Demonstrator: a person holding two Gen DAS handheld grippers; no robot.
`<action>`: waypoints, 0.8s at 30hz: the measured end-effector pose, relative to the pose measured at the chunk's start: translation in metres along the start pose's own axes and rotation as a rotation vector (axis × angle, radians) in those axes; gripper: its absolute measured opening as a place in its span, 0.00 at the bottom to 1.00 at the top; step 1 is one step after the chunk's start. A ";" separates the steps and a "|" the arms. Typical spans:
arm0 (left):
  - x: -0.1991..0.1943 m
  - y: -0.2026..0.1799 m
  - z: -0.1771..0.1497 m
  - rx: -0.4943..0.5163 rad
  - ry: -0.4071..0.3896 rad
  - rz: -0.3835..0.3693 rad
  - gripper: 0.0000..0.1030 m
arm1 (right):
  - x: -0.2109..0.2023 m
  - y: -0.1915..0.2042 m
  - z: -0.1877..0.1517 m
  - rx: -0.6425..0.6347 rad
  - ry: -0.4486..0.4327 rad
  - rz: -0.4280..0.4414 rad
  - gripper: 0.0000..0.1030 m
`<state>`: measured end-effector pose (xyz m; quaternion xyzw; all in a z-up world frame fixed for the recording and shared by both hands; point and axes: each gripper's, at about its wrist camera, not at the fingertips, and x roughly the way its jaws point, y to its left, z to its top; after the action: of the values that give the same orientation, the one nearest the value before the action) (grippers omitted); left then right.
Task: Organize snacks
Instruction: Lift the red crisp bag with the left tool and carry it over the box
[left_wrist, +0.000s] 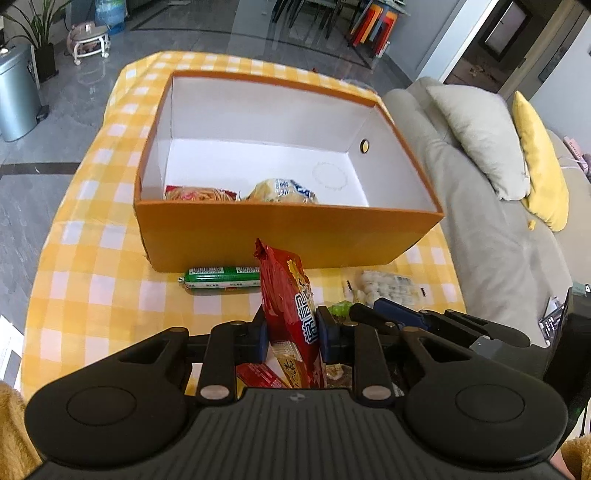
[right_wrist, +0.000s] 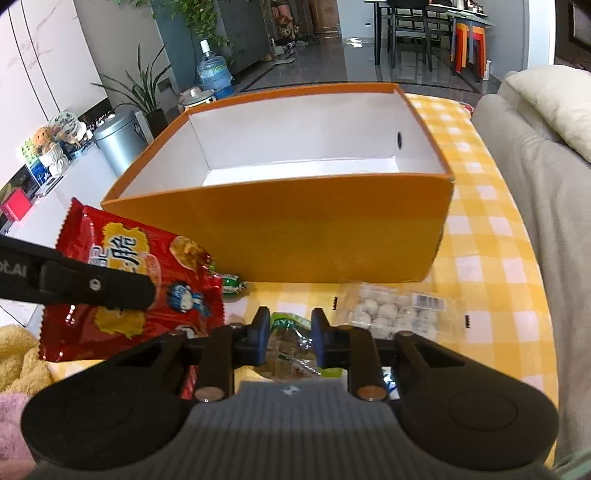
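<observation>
Left gripper (left_wrist: 290, 334): pads pinching a red snack bag (left_wrist: 286, 295), held on edge in front of the near wall of the orange box (left_wrist: 288, 236). The right wrist view confirms the bag is clear of the yellow checked tablecloth (left_wrist: 92, 266), its top corner at about the height of the box rim.

Right gripper (right_wrist: 288, 338): jaws narrowly spread around a clear packet with a green label (right_wrist: 286, 328). Whether the pads bear on it cannot be told.

Box contents, left wrist view: an orange-red noodle-type packet (left_wrist: 199, 194) and a pale wrapped snack (left_wrist: 282, 190), both against the near wall. The floor from 12 to 2 o'clock is bare.

Still on the cloth: a green sausage stick (left_wrist: 221, 277) at 11 o'clock of the held bag, touching or just short of the box base, and a clear bag of white balls (right_wrist: 391, 308) at 1 o'clock of the right gripper.

Assessment: the step in hand is loading the red bag. It should be raised until its lower edge clears the near wall, carried forward beyond the two packets already inside, and released low over bare floor. The bag is crinkly and slack, so a high release risks it catching on the rim. The left gripper's path should stay clear of the right gripper.
</observation>
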<state>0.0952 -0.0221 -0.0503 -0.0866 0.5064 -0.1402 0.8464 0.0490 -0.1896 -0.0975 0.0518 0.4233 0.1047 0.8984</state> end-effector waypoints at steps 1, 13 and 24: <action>-0.003 -0.001 0.000 0.002 -0.003 0.000 0.27 | -0.004 0.000 0.000 0.005 -0.008 0.008 0.18; -0.045 -0.016 0.006 0.054 -0.088 -0.032 0.27 | -0.059 0.007 0.016 0.018 -0.136 0.010 0.14; -0.068 -0.035 0.047 0.130 -0.186 -0.048 0.27 | -0.086 -0.019 0.053 0.102 -0.218 0.040 0.12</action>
<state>0.1009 -0.0328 0.0383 -0.0562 0.4133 -0.1841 0.8900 0.0391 -0.2279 -0.0026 0.1168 0.3269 0.0946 0.9330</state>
